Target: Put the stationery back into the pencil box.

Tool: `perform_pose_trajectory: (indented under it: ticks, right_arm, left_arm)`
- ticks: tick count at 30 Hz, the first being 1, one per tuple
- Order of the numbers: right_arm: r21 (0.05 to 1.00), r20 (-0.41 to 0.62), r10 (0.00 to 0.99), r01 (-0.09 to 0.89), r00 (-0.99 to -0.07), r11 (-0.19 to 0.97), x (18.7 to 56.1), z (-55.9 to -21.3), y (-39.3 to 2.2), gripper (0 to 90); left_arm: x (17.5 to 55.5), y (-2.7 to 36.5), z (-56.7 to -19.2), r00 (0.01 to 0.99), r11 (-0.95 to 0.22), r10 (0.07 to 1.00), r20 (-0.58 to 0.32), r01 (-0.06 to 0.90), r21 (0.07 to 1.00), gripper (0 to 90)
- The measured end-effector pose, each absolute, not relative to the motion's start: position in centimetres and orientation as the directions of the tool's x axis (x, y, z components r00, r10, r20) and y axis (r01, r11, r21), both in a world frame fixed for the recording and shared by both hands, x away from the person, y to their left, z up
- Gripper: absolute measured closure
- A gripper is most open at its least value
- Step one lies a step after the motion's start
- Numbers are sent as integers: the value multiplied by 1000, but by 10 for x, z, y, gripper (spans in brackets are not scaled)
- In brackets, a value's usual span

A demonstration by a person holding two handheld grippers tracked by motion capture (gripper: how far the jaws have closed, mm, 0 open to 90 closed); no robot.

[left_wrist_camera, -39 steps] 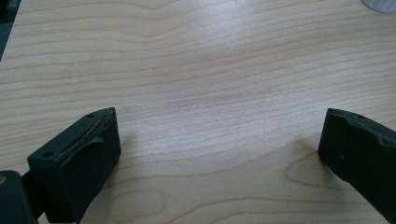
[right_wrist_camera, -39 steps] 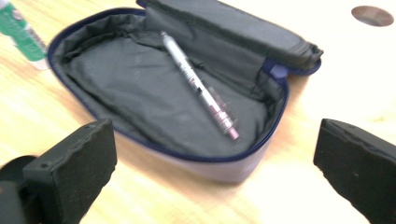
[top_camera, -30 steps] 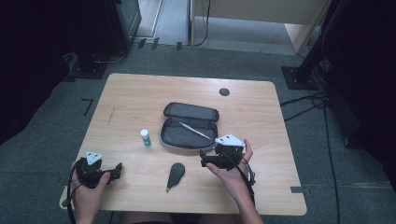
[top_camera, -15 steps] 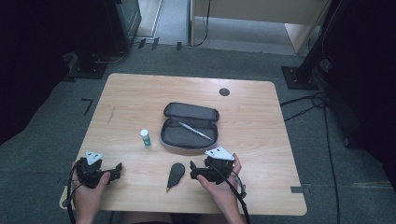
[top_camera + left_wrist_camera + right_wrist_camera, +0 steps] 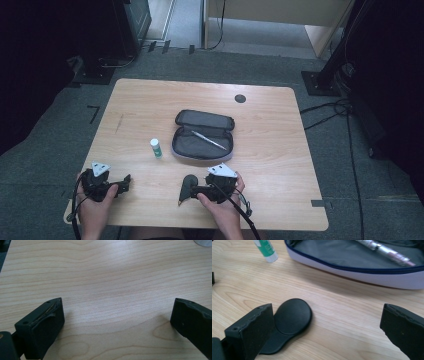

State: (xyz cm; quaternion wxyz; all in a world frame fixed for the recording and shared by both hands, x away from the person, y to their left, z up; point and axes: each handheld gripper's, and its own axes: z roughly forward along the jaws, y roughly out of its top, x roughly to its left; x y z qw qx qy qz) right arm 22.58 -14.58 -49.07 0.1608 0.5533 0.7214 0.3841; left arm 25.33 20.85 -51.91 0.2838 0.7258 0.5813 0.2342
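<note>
An open grey pencil case (image 5: 202, 136) lies mid-table with a silver pen (image 5: 210, 140) inside. A white and green glue stick (image 5: 156, 148) stands just left of it. Near the front edge lies a flat black spoon-shaped piece (image 5: 187, 186). My right gripper (image 5: 194, 190) points left at it, jaws open. In the right gripper view that gripper (image 5: 327, 325) has the black piece (image 5: 292, 317) lying by its left jaw, not clamped; the case (image 5: 362, 267), pen (image 5: 387, 251) and glue stick (image 5: 265, 248) are beyond. My left gripper (image 5: 123, 183) rests open at the front left, and my left gripper (image 5: 116, 315) has bare wood between its jaws.
The wooden table (image 5: 150, 105) has a round black cable grommet (image 5: 240, 98) at the back right. Grey carpet surrounds it, with dark stands and cables (image 5: 345, 107) on the floor to the right. A white base edge (image 5: 203, 242) peeks in at the left gripper view's top right.
My right gripper has moved from beside the pencil case toward the front and left, and now sits next to the black piece. The left gripper has stayed still.
</note>
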Motion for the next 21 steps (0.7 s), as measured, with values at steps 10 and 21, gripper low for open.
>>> perform_pose_trajectory:
  ticks: [10,21]
  right_arm:
    - [688,172,931,715,-322,120,228,-508,-117,0]
    - [682,113,928,707,-356,189,225,-517,-102,0]
  left_arm:
    - [253,209,-519,214,-163,977,10,711,684,0]
    - [253,209,-519,215,-163,977,9,711,684,0]
